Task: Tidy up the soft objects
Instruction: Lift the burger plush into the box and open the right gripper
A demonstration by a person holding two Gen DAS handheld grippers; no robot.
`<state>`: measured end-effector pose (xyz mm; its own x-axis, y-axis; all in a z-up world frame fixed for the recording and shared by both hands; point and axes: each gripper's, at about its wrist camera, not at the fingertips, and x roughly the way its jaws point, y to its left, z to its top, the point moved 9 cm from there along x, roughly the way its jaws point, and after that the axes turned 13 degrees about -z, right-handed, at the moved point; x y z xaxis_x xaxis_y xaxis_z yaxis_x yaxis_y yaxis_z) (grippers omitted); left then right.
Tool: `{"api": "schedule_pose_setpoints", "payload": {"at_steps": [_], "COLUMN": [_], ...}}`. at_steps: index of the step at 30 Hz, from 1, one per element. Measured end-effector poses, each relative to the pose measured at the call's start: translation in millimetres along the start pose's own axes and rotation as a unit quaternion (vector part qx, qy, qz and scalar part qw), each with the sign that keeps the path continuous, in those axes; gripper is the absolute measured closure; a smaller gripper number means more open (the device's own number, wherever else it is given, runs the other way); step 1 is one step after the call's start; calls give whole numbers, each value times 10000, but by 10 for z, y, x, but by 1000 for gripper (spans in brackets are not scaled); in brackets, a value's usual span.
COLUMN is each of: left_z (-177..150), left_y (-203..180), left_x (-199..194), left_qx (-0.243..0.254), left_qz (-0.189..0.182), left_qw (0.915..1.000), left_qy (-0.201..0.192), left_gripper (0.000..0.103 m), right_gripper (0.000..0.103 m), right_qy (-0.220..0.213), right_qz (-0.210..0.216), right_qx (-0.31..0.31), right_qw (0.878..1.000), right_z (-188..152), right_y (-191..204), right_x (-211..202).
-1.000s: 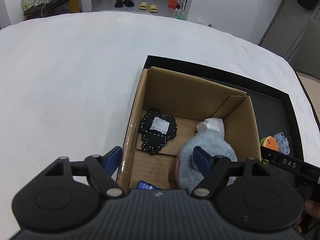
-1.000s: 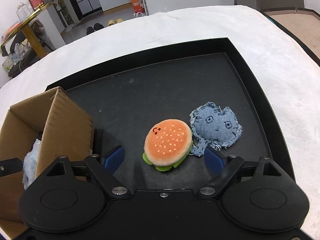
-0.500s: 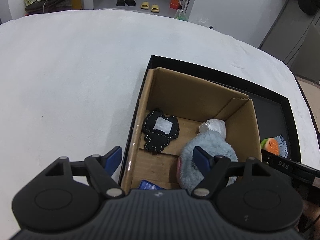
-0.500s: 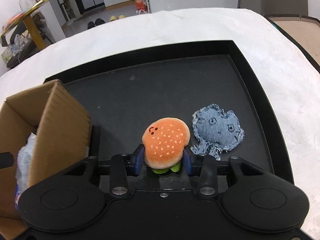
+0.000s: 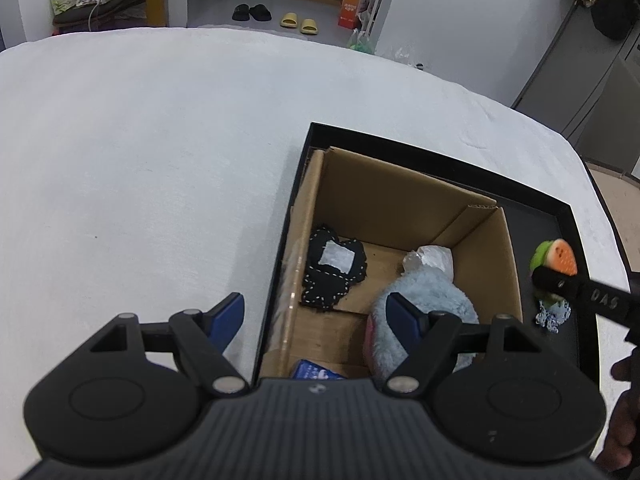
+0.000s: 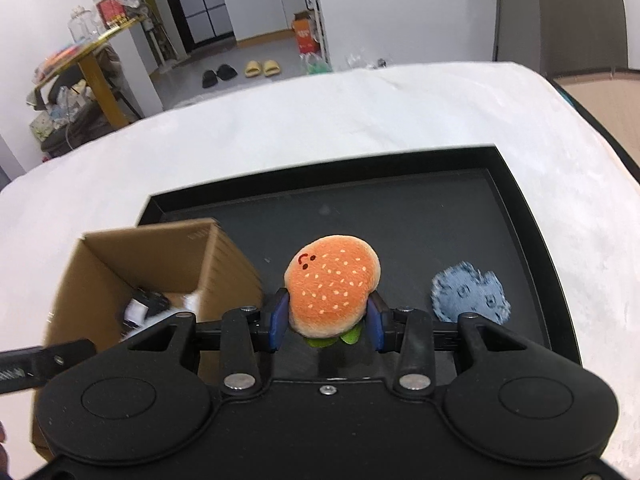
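Below the left gripper (image 5: 314, 314), whose jaws stand apart and empty, the cardboard box (image 5: 404, 196) already holds one black stitched patch (image 5: 334, 270), one grey-blue plush (image 5: 434, 300), one clear wrapper and one blue packet.

Ahead of the right gripper (image 6: 327, 320), clamped on the one burger plush (image 6: 332, 282) lifted off the black tray (image 6: 520, 208), one denim patch (image 6: 472, 298) lies to its right, seemingly the last left to box.
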<state>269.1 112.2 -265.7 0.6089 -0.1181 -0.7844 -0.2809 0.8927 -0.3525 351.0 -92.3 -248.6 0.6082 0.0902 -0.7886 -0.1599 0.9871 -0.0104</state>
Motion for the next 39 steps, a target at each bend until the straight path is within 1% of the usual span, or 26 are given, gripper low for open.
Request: {"api": "schedule_pose_setpoints", "payload": {"at_steps": [7,10,13,15,16,17,18,19,20,24,28,33,36,37,39], "left_z": [-14,-39,-50,-57,-69,-80,-93,-110,-122,-180,-196,-224,-217,-218,-201], "left_y": [91,148,198,231,245,263,276,290,303,343,382,376,413,408,396], "left_x": [-55,-55,-61,-65,-63,-50,-46,-48,-41,11,3,-9,2,4,23], "left_qx": [-26,-110,-194,-238,-254,-288,-332,-361,-370,-491,-592,-570,-658,-646,-627], "left_qz": [-62,-97,-160,-190,-213,-251,-288,-304,-313,-422,-435,-466,-502,-505,-508], "left_qw": [10000,9999,9997,9995,9994,9992,9990,9988,9987,9975,9970,9970,9962,9963,9964], "left_qy": [-58,-24,6,16,46,82,106,124,148,294,255,249,258,260,265], "left_gripper": [31,37,46,49,53,60,64,76,84,86,85,85,85,85,84], "right_gripper": [63,63,63,63,63,63,63,63,63,63,63,62,54,49,47], "right_qy": [-229,-285,-374,-428,-454,-474,-485,-487,-491,-475,-395,-306,-277,-278,-280], "right_qz": [86,143,192,239,261,283,320,352,387,531,615,691,816,823,750], "right_qx": [-60,-94,-148,-188,-207,-228,-252,-274,-311,-452,-549,-633,-720,-768,-784], "right_qw": [9997,9994,9990,9986,9984,9982,9980,9978,9976,9964,9958,9951,9937,9933,9937], "right_z": [155,204,264,291,309,322,328,332,330,288,243,194,150,134,113], "right_y": [159,241,336,417,450,485,533,573,619,826,981,1133,1221,1237,1215], "right_x": [-163,-218,-275,-333,-351,-366,-386,-397,-408,-430,-402,-367,-366,-363,-356]}}
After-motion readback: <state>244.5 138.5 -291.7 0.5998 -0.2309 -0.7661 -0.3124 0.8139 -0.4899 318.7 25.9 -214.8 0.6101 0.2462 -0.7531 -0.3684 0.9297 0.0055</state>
